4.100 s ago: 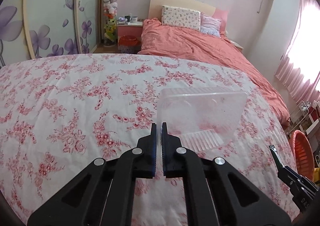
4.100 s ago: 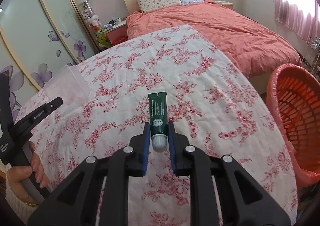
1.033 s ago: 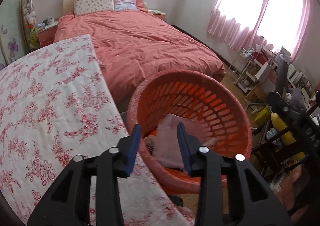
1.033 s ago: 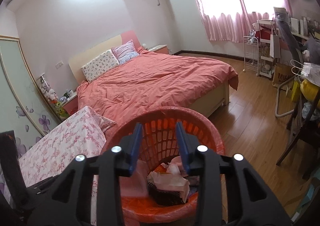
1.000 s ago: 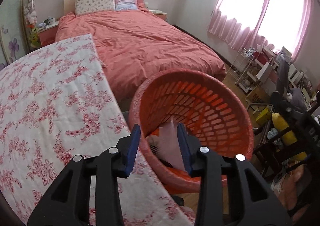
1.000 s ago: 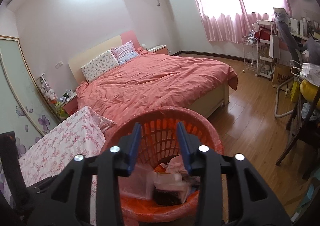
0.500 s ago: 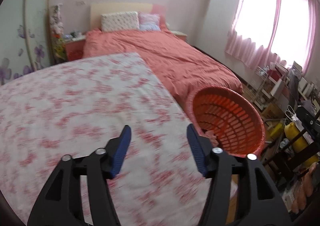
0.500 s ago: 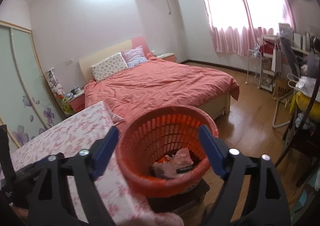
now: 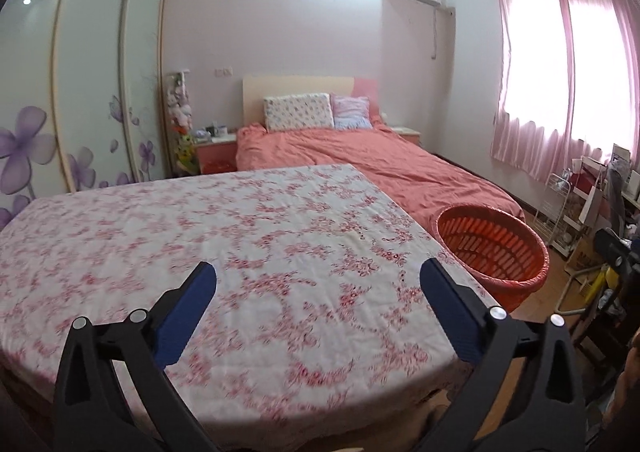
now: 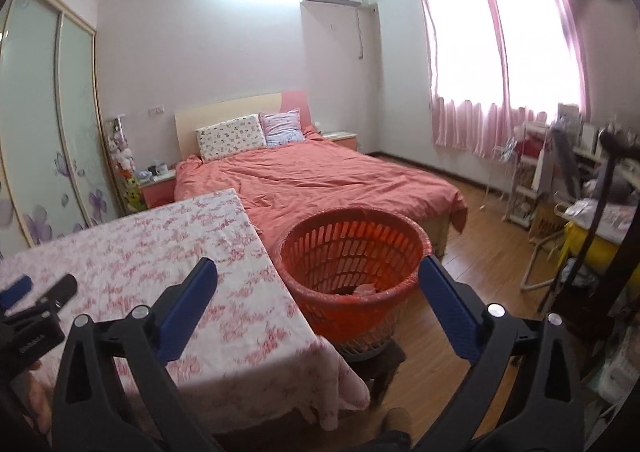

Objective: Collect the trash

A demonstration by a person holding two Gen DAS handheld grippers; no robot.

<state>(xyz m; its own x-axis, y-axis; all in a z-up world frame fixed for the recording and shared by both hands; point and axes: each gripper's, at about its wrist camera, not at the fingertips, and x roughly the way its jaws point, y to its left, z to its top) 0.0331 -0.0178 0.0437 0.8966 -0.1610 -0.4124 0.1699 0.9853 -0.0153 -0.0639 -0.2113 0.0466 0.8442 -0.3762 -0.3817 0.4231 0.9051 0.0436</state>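
Observation:
An orange slatted basket (image 10: 352,252) stands on a low stool right of the table; it also shows in the left wrist view (image 9: 492,252). Crumpled trash (image 10: 362,289) lies in its bottom. My left gripper (image 9: 318,272) is wide open and empty above the flowered tablecloth (image 9: 224,236). My right gripper (image 10: 318,268) is wide open and empty, held back from the basket and above its near side. The left gripper's fingertips (image 10: 60,290) show at the left edge of the right wrist view. No loose trash shows on the tablecloth.
A bed with a salmon cover (image 10: 320,176) lies behind the table and basket. A wardrobe with flowered sliding doors (image 9: 80,104) lines the left wall. Shelves, a chair and clutter (image 10: 560,188) stand at the right under the pink-curtained window. Wooden floor (image 10: 480,236) lies between.
Both grippers have opened wide and pulled back and up from the basket. The clear tray and green tube held earlier are out of the jaws. The left view now faces the table.

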